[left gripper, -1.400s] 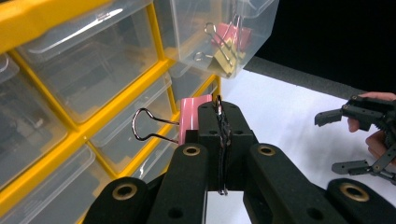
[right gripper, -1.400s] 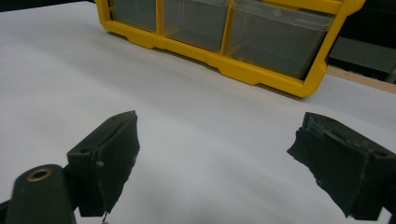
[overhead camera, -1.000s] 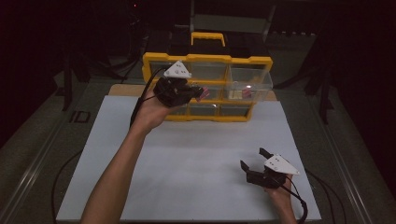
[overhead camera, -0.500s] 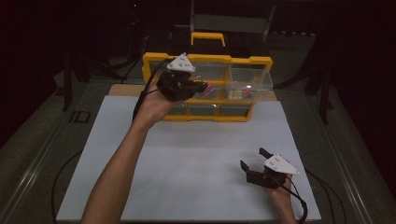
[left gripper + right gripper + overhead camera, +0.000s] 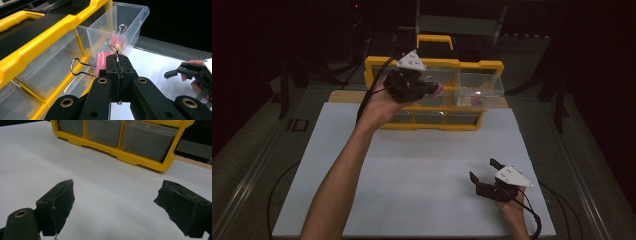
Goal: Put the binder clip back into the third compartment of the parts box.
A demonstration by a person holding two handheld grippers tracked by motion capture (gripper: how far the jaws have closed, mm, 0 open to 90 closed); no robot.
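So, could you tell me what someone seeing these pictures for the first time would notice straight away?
Most likely the yellow organiser with clear drawers, bright against the dark room at the far edge of the white table. In front of it the left gripper is shut on a pink binder clip, beside a pulled-out drawer holding another clip. Near the table's front right, the right gripper rests open.

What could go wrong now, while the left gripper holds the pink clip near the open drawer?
1. The left gripper pinches only one wire handle of the pink clip, so the clip could swing or slip out.
2. The clip is short of the pulled-out drawer; released now, it may fall outside.
3. The gripper could bump the yellow organizer.
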